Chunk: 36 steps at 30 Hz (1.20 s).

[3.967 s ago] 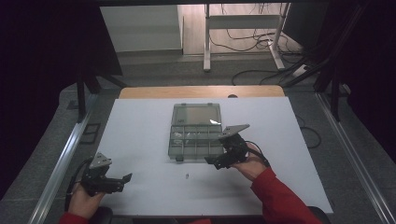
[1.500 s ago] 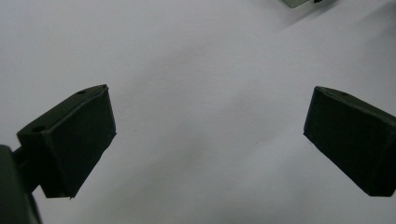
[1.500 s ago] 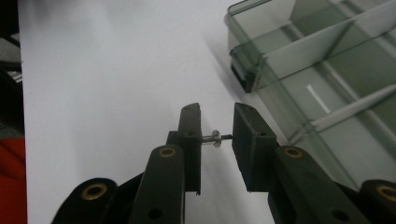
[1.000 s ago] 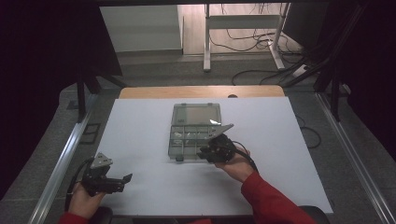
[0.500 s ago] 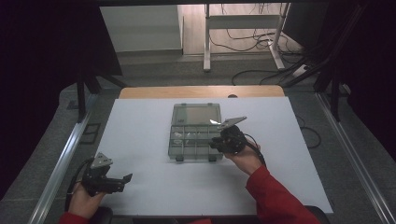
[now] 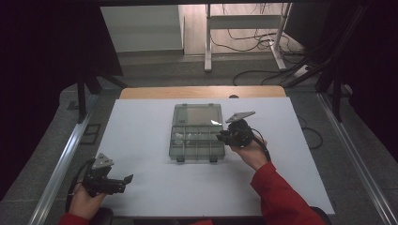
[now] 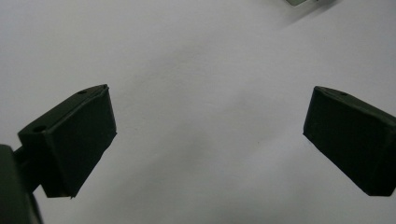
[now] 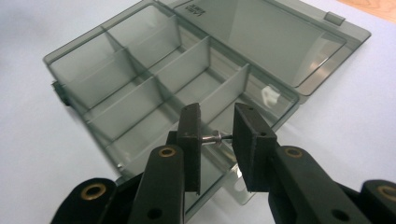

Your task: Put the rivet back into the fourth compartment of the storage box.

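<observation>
the right gripper (image 8: 217,140) pinches a tiny metal screw (image 8: 214,138) in its jaws, over the open box (image 8: 140,88) on the desk (image 6: 141,187) (lid flat). next, lower it into a slot and let go. the left gripper (image 7: 208,140) sits spread wide

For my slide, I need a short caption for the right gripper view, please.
Right gripper pinches a small metal screw end to end over the open grey organizer box on the white table.

The embossed mark on the box lid (image 8: 261,35) is too blurred to read.
</observation>
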Tool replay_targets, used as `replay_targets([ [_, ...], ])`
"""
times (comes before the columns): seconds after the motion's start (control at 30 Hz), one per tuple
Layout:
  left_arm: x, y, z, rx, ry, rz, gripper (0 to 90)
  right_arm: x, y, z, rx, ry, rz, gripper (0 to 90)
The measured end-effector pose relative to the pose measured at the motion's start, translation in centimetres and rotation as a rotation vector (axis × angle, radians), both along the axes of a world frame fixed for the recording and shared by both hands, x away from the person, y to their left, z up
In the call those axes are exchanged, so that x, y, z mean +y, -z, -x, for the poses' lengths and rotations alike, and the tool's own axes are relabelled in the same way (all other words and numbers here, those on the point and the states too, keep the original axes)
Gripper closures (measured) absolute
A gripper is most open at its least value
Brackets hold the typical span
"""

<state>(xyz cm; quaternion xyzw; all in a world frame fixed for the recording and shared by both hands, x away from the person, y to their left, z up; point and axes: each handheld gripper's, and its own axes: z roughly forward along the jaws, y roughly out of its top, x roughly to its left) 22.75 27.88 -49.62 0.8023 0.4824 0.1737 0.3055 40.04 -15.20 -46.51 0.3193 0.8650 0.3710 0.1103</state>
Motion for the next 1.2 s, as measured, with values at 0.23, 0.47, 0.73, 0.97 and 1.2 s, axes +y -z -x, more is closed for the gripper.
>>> replay_targets([
  [0.23, -0.1, 0.0, 0.0, 0.001, -0.001, -0.001, 2.8, -0.4, 0.3, -1.1, 0.003, 0.012, -0.009, 72.6],
  [0.47, -0.1, 0.0, 0.0, 0.002, -0.004, 0.001, 2.9, 0.0, 0.6, -2.0, 0.001, 0.011, -0.005, 72.5],
  [0.73, 0.0, 0.0, 0.0, 0.001, -0.001, -0.001, 2.8, 0.8, 1.4, -2.7, 0.000, 0.002, 0.027, 67.7],
  [0.97, 0.0, 0.0, 0.0, 0.000, -0.002, -0.002, 2.8, 0.8, 1.2, -2.6, -0.006, 0.004, 0.034, 60.9],
  [1.2, 0.0, 0.0, 0.0, -0.001, 0.000, -0.003, 2.8, 0.9, 1.2, -2.3, 0.006, -0.009, 0.042, 51.0],
])
